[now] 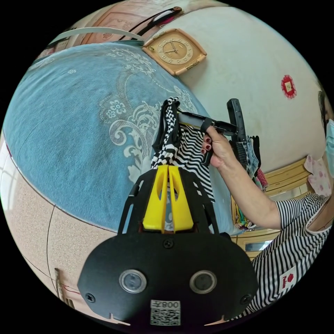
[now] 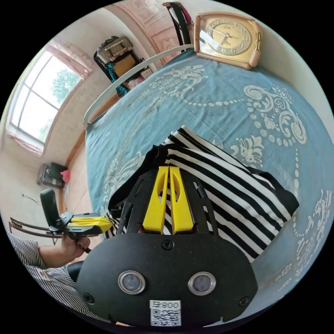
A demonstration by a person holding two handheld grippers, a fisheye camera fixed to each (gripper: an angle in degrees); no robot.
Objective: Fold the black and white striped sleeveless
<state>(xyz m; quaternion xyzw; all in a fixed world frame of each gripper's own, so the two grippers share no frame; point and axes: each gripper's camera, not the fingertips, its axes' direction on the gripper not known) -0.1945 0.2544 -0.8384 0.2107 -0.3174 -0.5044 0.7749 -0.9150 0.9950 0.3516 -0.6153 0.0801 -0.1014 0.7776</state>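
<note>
Folding looked partway done: top lay over the blue bed, its near edge lifted. Left gripper and right gripper each had fingers pressed together, pinching striped cloth; final folds remained.

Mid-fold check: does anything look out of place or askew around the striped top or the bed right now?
One oddity: a tan square wall clock lies on the blue patterned bedspread near its far edge, an unusual spot. The black and white striped sleeveless top looks undamaged, pinched by both yellow-jawed grippers, left and right.
</note>
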